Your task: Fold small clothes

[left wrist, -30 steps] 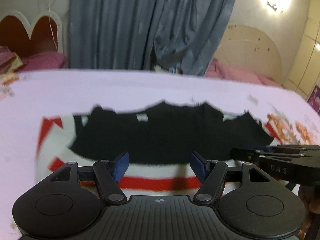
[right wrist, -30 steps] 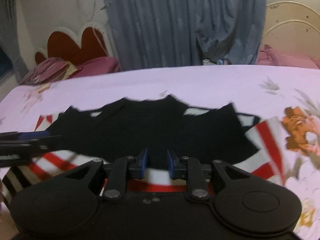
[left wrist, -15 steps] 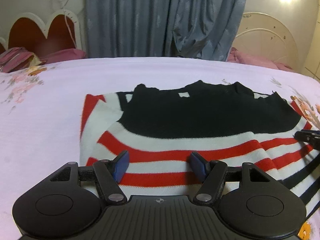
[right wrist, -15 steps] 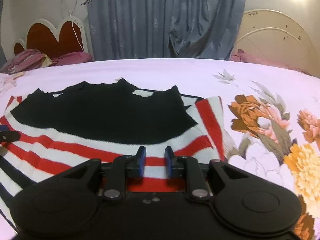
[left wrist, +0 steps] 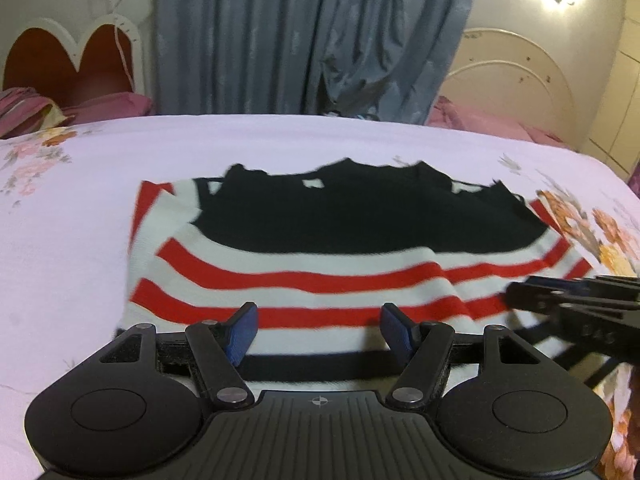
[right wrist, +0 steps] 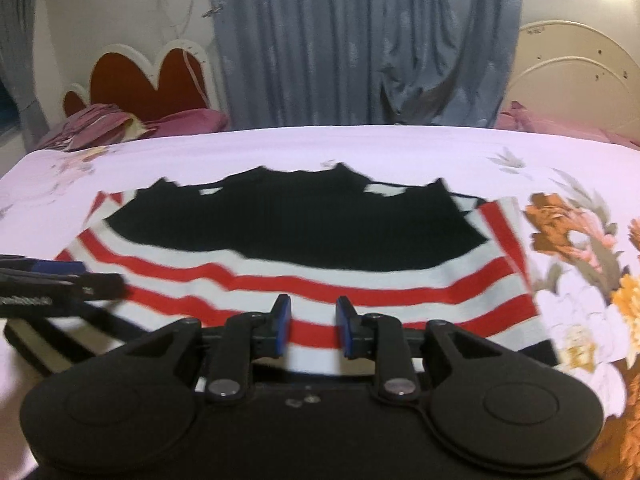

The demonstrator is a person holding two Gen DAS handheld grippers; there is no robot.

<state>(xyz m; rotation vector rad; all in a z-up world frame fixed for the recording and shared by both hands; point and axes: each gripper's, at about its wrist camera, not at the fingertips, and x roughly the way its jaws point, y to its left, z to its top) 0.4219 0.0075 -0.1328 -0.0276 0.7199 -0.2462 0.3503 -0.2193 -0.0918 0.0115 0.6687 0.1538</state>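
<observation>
Small striped knit garment [left wrist: 320, 276], black across the far part, red-and-white bands nearer, black-and-white bands nearest, lying flat on the bed [left wrist: 80, 208] directly ahead of and below both grippers

Left gripper [left wrist: 318, 330]: jaws standing wide apart, nothing between the blue pads, poised over the near striped edge, no visible press on the cloth

Right gripper [right wrist: 312, 326]: jaws narrow but opening at this moment, a strip of red-and-white knit visible in the gap beyond the pads; no pinch on it apparent, so read as released rather than holding

Right gripper also seen from the left wrist view, off to the right of the left gripper, low over the garment's right stripes

Handling, as a judgement: soft, light, limp knit; no stiffness to carry a fold unaided, likely to sag and drag between two holds; ribbed surface probably grippy enough not to slip from the pads; some stretch, so hard pulling likely to skew the stripes

Where to take hold, as a judgement: near hem corners, one just outboard of each gripper, pinching both layers at the edge; lifting evenly and carrying toward the black far part for a clean half fold; mid-panel pinches best avoided, bunching likely

Floral print on the bed to the right of the right gripper, clear of the garment
</observation>
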